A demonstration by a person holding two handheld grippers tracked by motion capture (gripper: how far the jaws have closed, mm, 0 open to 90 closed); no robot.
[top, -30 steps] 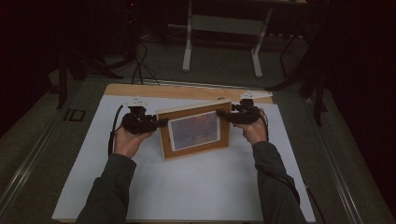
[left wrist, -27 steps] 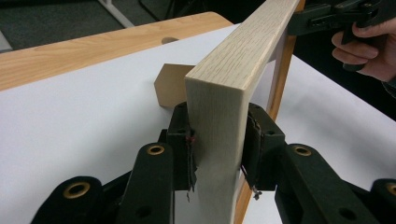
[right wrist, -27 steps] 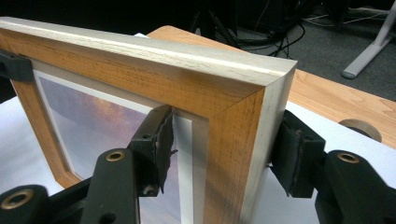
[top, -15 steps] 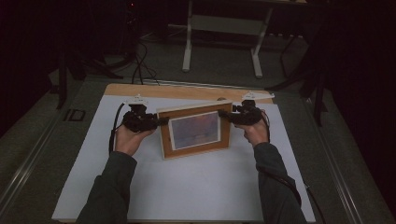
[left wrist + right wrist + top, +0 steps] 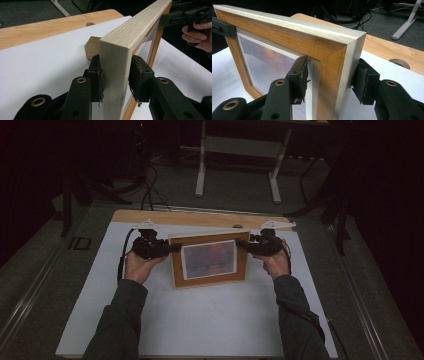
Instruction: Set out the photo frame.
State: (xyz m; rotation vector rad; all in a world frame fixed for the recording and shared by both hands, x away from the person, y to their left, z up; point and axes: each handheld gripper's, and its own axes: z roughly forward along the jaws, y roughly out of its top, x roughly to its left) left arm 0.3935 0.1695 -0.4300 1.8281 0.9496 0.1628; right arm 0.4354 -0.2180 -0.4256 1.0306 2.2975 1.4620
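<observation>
Between the earlier frames and now, I see the picture frame (image 5: 210, 260) tip from a slanted lean to nearly square with the table edge, its top rail level between my two hands. It stands upright on the white sheet (image 5: 200, 320) that covers the wooden table (image 5: 200, 217), front face toward me, showing an orange-toned print behind a pale mat.

My left gripper (image 5: 167, 248) sits at the frame's left side rail, near the top corner. In the left gripper view its pads (image 5: 96, 75) straddle the pale outer edge of the rail, one touching the back face, the other close against the front; the jaws have just been opening a little, with the rail between them, and I cannot tell if they clamp it.

My right gripper (image 5: 244, 243) is at the right side rail, also high up. In the right gripper view one pad (image 5: 300, 75) lies on the front by the glass and mat, the other against the rear, and these jaws have just been closing around the rail.

A brown cardboard prop (image 5: 91, 47) shows behind the frame.
</observation>
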